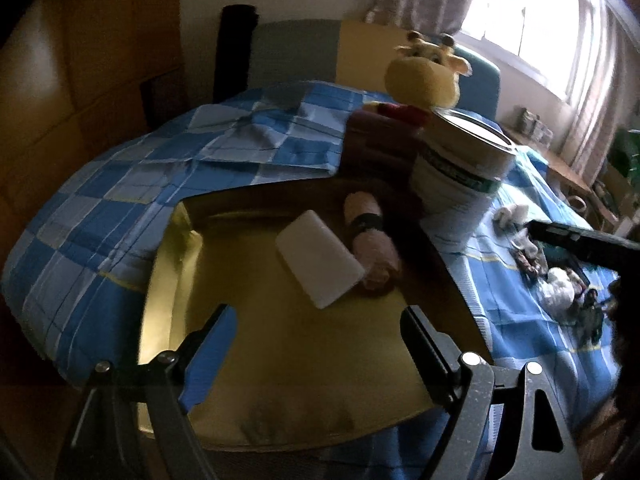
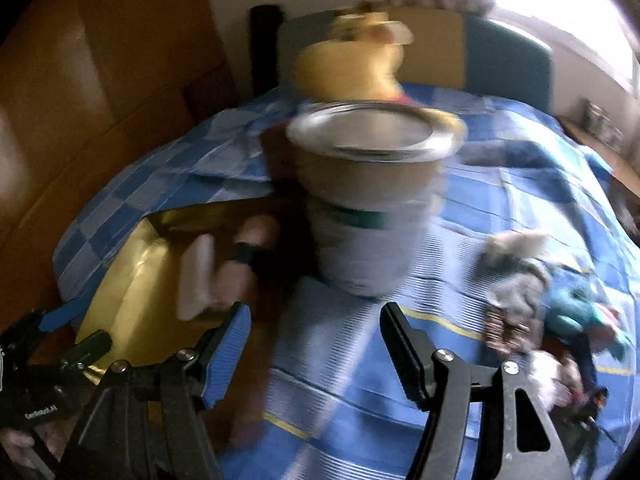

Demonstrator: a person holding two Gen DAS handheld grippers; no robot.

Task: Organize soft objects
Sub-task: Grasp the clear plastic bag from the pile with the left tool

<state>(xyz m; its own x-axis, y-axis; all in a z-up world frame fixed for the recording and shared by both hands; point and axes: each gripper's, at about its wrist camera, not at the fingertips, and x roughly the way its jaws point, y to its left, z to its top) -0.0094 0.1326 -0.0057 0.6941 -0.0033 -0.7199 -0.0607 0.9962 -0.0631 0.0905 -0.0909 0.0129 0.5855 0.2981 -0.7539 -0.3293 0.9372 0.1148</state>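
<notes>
In the left wrist view an open gold-lined box [image 1: 192, 280] lies on the blue checked bed cover. Inside it a white rectangular pad [image 1: 320, 264] rests beside a pink rolled cloth [image 1: 370, 240] bound with a black band. My left gripper [image 1: 320, 340] hovers open over the box's near part, with nothing between its fingers. In the blurred right wrist view my right gripper [image 2: 316, 340] is open and empty over the cover, in front of a tall tin. A heap of small soft toys [image 2: 520, 288] lies to its right, with a teal one [image 2: 576, 312] beside it.
A tall tin [image 2: 372, 200] stands next to the box, and a yellow giraffe plush [image 1: 428, 72] sits behind it. A wooden wardrobe [image 1: 80, 80] fills the left side. A bright window [image 1: 540, 12] and a cluttered shelf [image 1: 580, 176] are at the right.
</notes>
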